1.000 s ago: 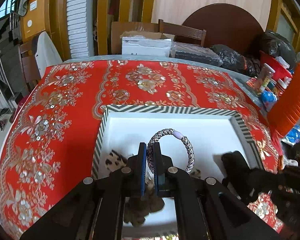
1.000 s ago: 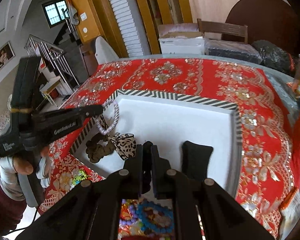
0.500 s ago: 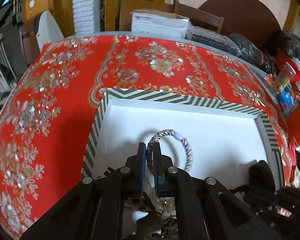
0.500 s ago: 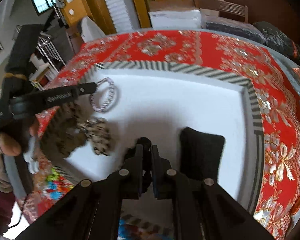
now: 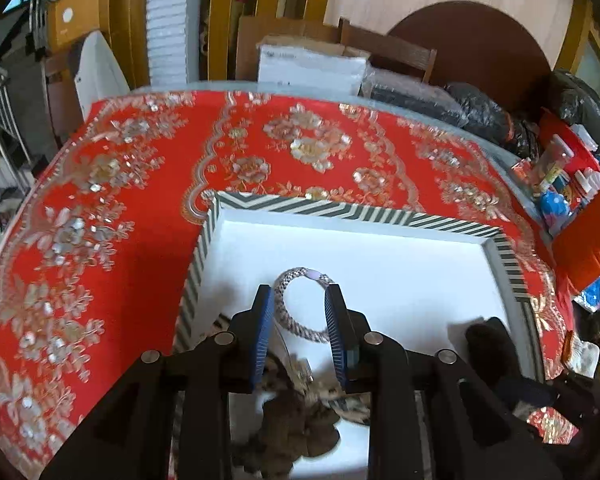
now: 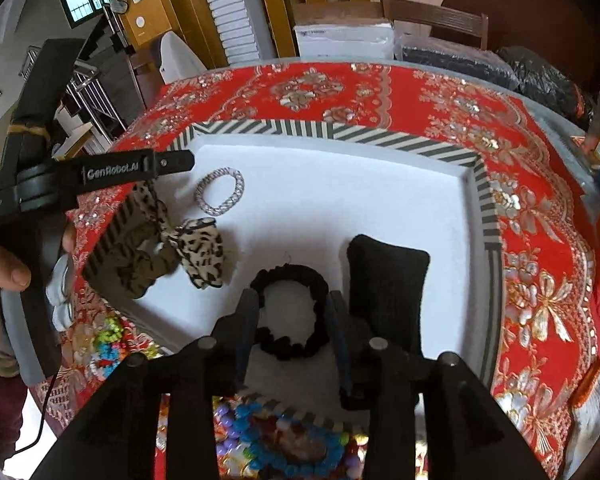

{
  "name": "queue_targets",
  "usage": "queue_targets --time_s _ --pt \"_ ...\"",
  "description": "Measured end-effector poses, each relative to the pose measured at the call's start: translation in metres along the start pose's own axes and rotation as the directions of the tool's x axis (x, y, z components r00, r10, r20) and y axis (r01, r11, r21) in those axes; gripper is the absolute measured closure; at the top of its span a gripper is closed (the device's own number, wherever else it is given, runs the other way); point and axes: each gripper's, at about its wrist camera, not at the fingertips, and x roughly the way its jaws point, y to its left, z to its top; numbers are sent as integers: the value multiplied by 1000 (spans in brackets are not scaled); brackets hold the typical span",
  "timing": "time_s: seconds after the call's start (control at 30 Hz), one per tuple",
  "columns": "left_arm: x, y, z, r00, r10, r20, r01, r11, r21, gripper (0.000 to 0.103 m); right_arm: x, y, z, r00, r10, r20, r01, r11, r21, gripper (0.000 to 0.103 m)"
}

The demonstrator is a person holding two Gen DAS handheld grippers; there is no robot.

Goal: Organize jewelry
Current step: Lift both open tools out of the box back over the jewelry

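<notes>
My left fingers (image 5: pixel 262 320) stand parted, their blue pads clear of the braided bracelet (image 5: pixel 296 308) lying on the tray's white floor between them; the jaws have just been opening and grip nothing; my right gripper (image 6: pixel 294 320) has likewise just been opening, its jaws astride the black scrunchie (image 6: pixel 288 312) without pressing on it, just beside a black velvet cushion (image 6: pixel 386 292). Seen from the right wrist, the bracelet rests toward the tray's far-left corner, apart from a leopard-print fabric piece (image 6: pixel 202 250) that slumps over the left rim; more beaded pieces (image 6: pixel 284 444) wait outside the near edge.

By my reckoning the bracelet is light, a woven loop that is somewhat springy and holds its round; it is best pinched across one side of the cord, away from the pale bead, and should not slip on ribbed pads; the scrunchie is soft and will squash, so any bunch of its gathered cloth will serve.

The tray (image 5: pixel 352 214), striped at its rim, sits on a red tablecloth (image 5: pixel 140 208) worked with pale flowers; beyond the table stand a white carton (image 5: pixel 312 66), a wooden chair, dark bags and timber panelling; a stair rail shows at far left.
</notes>
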Motion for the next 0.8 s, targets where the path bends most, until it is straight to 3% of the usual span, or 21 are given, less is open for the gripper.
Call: queue_targets --time_s 0.17,0.8 --pt "-34 -6 -13 999 21 41 -22 1000 19 76 -35 1 -8 998 -1 68 -2 999 42 53" --pt "-123 -41 -101 982 79 172 -98 990 106 76 -119 12 -74 976 -68 207 48 994 99 42"
